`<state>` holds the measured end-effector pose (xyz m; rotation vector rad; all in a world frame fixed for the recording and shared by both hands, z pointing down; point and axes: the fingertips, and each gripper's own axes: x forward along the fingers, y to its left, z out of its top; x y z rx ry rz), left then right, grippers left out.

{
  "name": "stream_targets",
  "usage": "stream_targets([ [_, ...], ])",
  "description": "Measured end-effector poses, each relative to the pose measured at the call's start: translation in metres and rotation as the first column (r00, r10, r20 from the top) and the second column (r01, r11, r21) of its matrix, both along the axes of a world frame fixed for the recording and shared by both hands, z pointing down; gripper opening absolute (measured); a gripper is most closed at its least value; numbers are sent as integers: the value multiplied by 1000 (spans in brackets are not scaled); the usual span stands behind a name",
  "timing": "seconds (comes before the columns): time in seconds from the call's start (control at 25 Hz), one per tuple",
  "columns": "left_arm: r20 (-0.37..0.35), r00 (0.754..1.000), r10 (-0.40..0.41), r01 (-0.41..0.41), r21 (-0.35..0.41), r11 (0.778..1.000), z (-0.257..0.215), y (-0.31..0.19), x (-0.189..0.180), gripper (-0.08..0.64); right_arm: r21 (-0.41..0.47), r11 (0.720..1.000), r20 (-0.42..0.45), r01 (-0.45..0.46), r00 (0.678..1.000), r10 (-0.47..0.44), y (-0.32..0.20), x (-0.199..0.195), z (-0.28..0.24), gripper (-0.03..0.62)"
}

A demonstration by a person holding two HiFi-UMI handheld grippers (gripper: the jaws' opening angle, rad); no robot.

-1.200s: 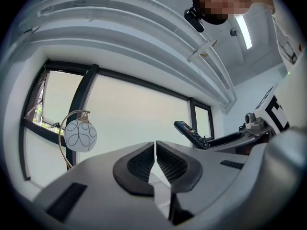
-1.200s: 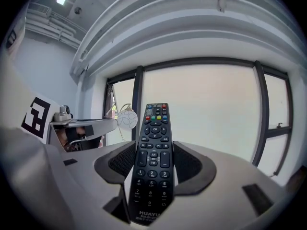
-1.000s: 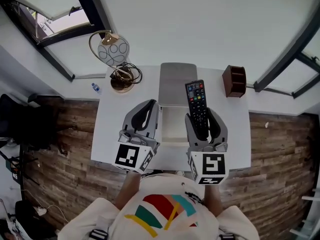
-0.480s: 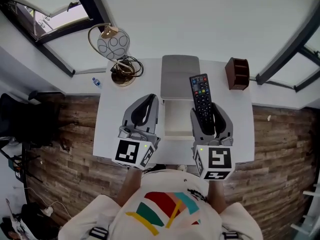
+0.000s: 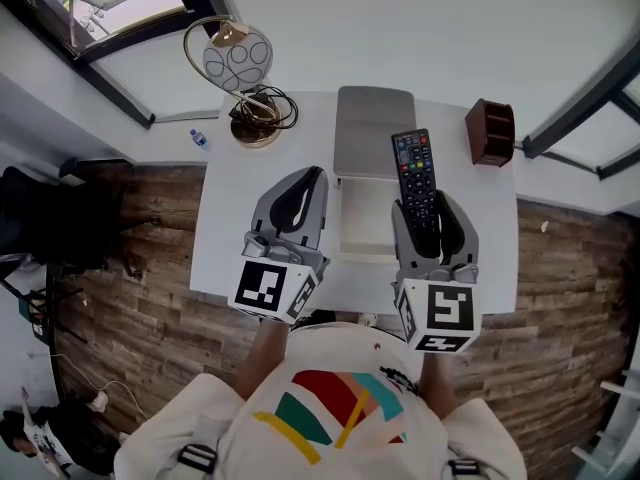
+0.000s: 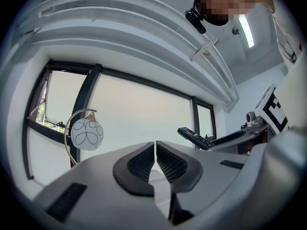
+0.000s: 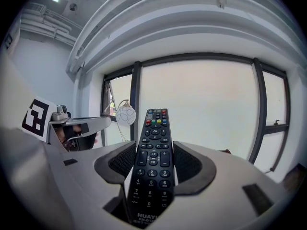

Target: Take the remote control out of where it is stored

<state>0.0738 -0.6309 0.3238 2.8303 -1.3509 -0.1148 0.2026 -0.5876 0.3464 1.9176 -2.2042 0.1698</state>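
Note:
A black remote control (image 5: 416, 176) stands between the jaws of my right gripper (image 5: 426, 208), which is shut on its lower half. Its button end points away from me, above the right half of the white table (image 5: 232, 218). In the right gripper view the remote (image 7: 154, 147) fills the gap, with both ribbed pads (image 7: 123, 161) pressed against its sides. Left of it lies an open white drawer (image 5: 366, 220) in front of a grey box (image 5: 373, 133). My left gripper (image 5: 309, 175) hovers left of the drawer, shut and empty; its tips (image 6: 155, 145) meet.
At the table's back left stands a round patterned lamp (image 5: 238, 63) with a coiled cable. A brown wooden organiser (image 5: 491, 132) sits at the back right corner. A small bottle (image 5: 199, 139) lies off the table's left rear corner. Wooden floor surrounds the table.
The head view has shifted a little. Both grippers and the remote keep nearly the same place over the table, and the grip on the remote is unchanged.

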Motion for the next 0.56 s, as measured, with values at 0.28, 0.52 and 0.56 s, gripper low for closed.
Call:
stream_targets([
  [0.28, 5, 1000, 4, -4, -3, 1000, 1, -2, 1, 21, -13, 1000, -1, -15, 1000, 15, -2, 3, 5, 247],
  [0.52, 5, 1000, 8, -8, -9, 1000, 4, -4, 1, 21, -12, 1000, -15, -26, 1000, 26, -3, 4, 7, 247],
  [0.56, 5, 1000, 9, -9, -9, 1000, 4, -5, 2, 21, -12, 1000, -17, -28, 999, 28, -3, 4, 7, 247],
])
